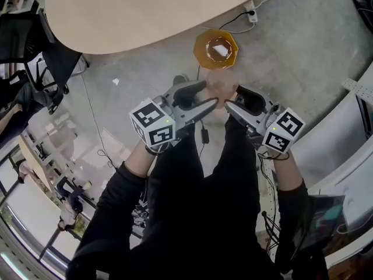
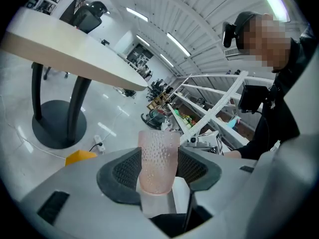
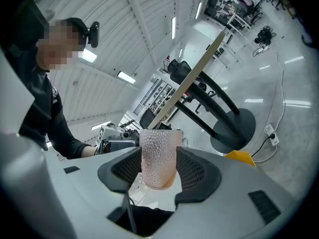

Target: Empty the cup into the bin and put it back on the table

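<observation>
Cup: a pink, half-clear plastic cup (image 2: 158, 161) with a dimpled wall is held in the air between the two tools, above the floor and in front of the person's legs.
Left gripper: the left gripper (image 1: 208, 95) is closed on the cup; both black ribbed pads (image 2: 124, 171) press on its sides.
Right gripper: the right gripper (image 1: 232, 98) comes from the opposite side and clamps the same cup (image 3: 159, 158) in the same way.
Bin: an orange many-sided bin (image 1: 199, 46) stands on the grey concrete floor (image 1: 303, 51), just beyond the cup in the head view. A white piece (image 1: 220, 50) lies inside it.
Table: a light wooden oval table (image 1: 145, 10) is further away, behind the bin.
Cup contents: I cannot tell.
</observation>
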